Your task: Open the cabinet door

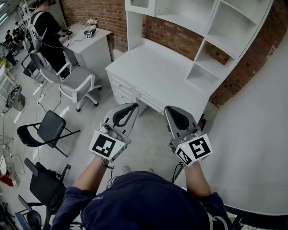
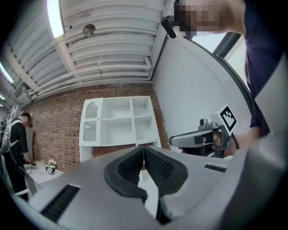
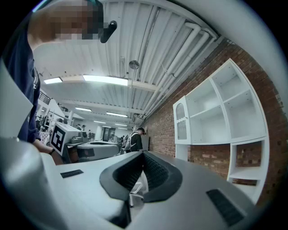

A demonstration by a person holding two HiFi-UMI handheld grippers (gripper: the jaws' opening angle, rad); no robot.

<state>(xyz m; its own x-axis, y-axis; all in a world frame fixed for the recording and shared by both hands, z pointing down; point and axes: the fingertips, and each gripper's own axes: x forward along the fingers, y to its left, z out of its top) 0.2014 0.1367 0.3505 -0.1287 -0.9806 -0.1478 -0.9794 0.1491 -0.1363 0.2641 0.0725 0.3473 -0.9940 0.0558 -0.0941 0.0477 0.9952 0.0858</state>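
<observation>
A white desk [image 1: 153, 76] with a shelf hutch [image 1: 211, 22] stands against the brick wall ahead of me. The hutch's cabinet door [image 1: 140, 4], white with an arched pane, is at its top left and looks closed; it also shows as the door [image 2: 91, 126] in the left gripper view and the door [image 3: 181, 122] in the right gripper view. My left gripper [image 1: 133, 106] and right gripper [image 1: 168, 109] are held side by side in the air, short of the desk's front. Both are shut with nothing between the jaws.
A grey office chair [image 1: 77, 81] and a black folding chair [image 1: 47, 130] stand on the floor to the left. A small white desk [image 1: 92, 47] and a standing person [image 1: 47, 31] are at the back left. A curved white wall [image 1: 252, 148] rises close on the right.
</observation>
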